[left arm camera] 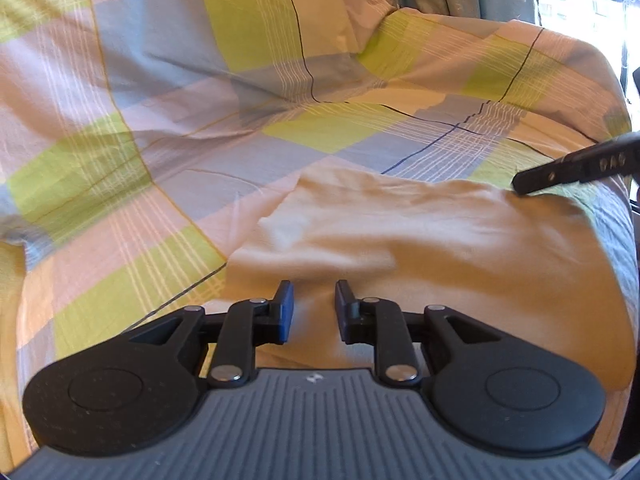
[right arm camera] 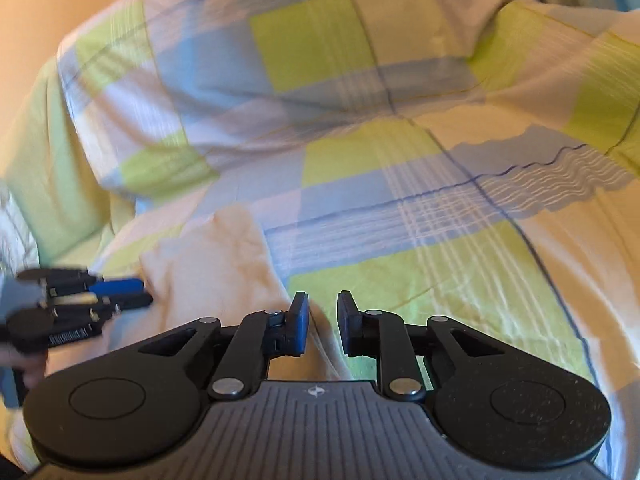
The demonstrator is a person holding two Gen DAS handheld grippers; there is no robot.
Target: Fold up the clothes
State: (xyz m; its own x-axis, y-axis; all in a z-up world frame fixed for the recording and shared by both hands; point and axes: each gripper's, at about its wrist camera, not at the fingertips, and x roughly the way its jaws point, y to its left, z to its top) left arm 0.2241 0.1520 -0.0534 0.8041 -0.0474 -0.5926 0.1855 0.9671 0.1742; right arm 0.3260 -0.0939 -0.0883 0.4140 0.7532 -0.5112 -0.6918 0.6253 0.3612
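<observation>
1. We have the cream garment (left arm camera: 400, 248) lying flat on the bed's checked cover (left arm camera: 248, 92), near its front edge, with low wrinkles across it.
2. Our left hand-held gripper (left arm camera: 314, 308) hovers over the garment's near left part, its jaws narrowly parted and holding nothing. We judge it should drop to the hem and pinch one clean layer only, not the cover beneath.
3. Our right hand-held gripper (right arm camera: 323, 322) sits over the garment's right edge, jaws likewise narrowly apart and empty. It should take the matching corner.
4. We would then lift both corners level and together, so the fold lands straight.
</observation>
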